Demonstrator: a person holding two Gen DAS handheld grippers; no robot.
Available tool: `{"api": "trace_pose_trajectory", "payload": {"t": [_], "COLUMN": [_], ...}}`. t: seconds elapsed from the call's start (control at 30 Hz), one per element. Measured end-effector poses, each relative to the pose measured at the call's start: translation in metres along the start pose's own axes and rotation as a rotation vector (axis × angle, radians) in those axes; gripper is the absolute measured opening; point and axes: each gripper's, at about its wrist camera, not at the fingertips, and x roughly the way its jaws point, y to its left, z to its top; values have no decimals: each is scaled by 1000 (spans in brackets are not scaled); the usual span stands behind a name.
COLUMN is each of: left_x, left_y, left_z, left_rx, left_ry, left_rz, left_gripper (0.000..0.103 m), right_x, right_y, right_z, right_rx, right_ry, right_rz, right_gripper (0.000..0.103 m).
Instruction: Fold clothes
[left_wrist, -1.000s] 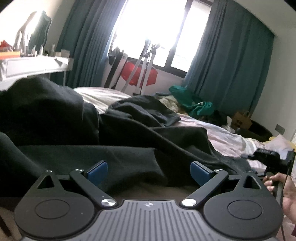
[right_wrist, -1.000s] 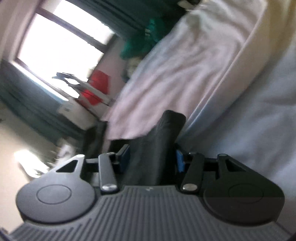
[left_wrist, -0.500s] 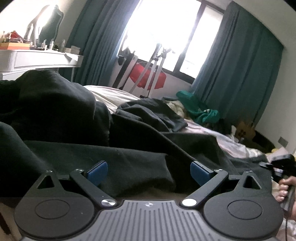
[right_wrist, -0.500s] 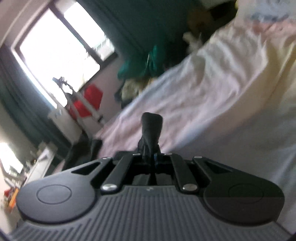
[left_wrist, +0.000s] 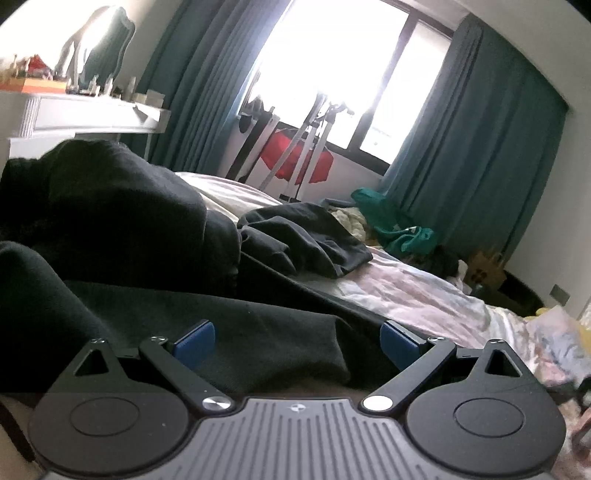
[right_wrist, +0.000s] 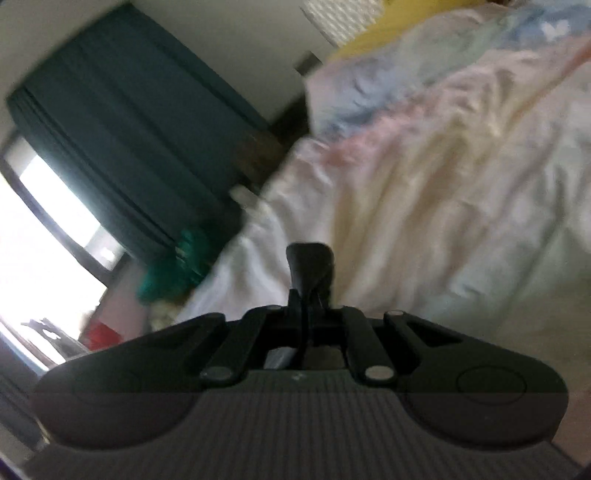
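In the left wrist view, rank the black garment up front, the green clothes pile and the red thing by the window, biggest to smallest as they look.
1. Black garment, by far the largest, though nearness to the camera inflates it.
2. Green clothes pile and red thing: they look alike in size, so no ranking between them.

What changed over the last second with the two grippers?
The right gripper shut its jaws on the black cloth, which it only straddled a second ago, and swung toward the pastel bedding. The left gripper stayed open over the black garment.
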Motion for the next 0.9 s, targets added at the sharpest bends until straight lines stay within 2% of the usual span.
{"api": "trace_pose_trajectory", "payload": {"t": [0.07,0.17,0.33,0.4,0.47,0.5,0.53,0.67,0.8,0.9], "left_x": [1,1,-10,-18,-27,-31,-37,-61,-81,-87], "left_y": [3,8,24,31,38,41,44,63,93,120], "left_z": [1,2,7,10,12,13,13,12,8,5], "left_rx": [-21,-54,-146,-179,-221,-244,-264,-349,-500,-663], "left_ry": [13,32,62,81,104,113,124,172,206,194], "left_rz": [-3,-8,-7,-11,-19,-22,-20,13,34,45], "left_gripper": [98,98,99,99,99,100,101,103,103,103], "right_x": [9,6,-12,-18,-25,-27,-29,-29,-16,-5], "right_y": [-15,-31,-41,-40,-38,-38,-36,-28,-27,-29], "right_z": [-8,-20,-30,-30,-30,-29,-30,-36,-44,-46], "right_rx": [62,191,322,334,356,366,370,353,372,380], "right_ry": [76,147,224,264,298,310,319,369,426,434], "right_rz": [-54,-124,-97,-83,-51,-30,-14,-1,9,4], "right_gripper": [6,9,11,20,41,45,54,70,71,71]}}
